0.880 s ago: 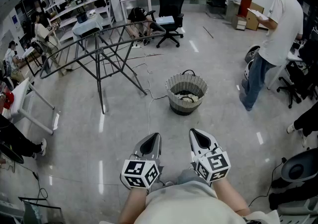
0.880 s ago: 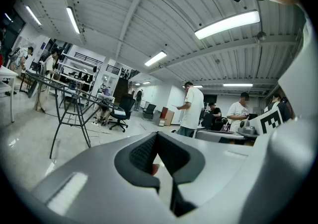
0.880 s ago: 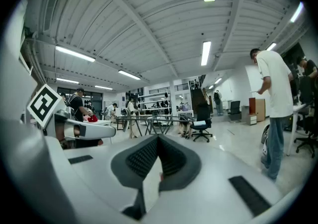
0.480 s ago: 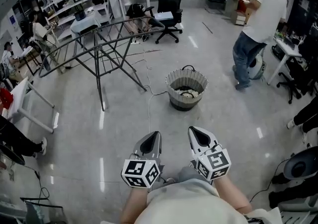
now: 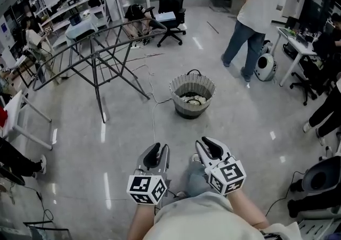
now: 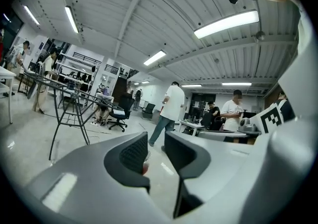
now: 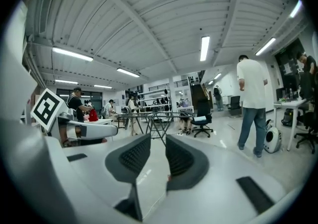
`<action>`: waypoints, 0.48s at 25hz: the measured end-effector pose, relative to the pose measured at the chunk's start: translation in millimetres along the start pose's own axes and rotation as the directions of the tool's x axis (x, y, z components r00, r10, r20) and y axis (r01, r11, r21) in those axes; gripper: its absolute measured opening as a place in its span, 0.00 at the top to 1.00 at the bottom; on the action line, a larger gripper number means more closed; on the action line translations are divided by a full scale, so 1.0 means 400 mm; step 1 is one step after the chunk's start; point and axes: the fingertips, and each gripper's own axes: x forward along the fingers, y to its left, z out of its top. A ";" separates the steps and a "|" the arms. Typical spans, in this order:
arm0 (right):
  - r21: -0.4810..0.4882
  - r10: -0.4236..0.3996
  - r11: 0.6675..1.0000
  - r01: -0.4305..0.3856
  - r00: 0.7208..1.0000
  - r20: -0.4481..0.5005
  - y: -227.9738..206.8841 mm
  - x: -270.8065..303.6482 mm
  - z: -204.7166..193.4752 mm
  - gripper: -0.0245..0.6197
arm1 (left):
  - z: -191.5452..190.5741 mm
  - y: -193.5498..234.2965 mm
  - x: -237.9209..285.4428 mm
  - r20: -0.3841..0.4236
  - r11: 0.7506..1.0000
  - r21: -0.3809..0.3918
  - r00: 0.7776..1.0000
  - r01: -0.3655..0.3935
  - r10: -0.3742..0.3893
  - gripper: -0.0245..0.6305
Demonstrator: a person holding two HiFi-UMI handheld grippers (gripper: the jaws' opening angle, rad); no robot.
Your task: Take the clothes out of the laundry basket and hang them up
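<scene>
**Both grippers empty, short of the laundry basket**

A grey drying rack (image 5: 101, 47) stands beyond and left of the laundry basket (image 5: 178, 103). A person in a white shirt (image 5: 256, 5) is beyond the basket to its right. Well apart on the basket's near side, the left gripper (image 5: 158, 151) and right gripper (image 5: 206, 146) are held side by side, jaws slightly parted around nothing. Light-coloured clothes (image 5: 193, 99) lie inside the basket.
</scene>
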 end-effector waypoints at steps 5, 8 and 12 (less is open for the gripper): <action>0.003 0.021 1.000 -0.021 1.000 0.008 -0.051 0.057 0.020 0.64 | 0.018 0.022 0.075 0.001 1.000 -0.003 1.000 0.030 -0.030 0.66; 0.015 0.029 0.999 -0.029 1.000 0.010 -0.091 0.109 0.033 0.58 | 0.036 0.041 0.130 0.004 0.999 -0.008 0.999 0.042 -0.042 0.61; 0.032 0.031 0.999 -0.032 0.999 0.034 -0.160 0.206 0.055 0.53 | 0.055 0.084 0.225 0.003 0.999 0.007 0.999 0.051 -0.052 0.55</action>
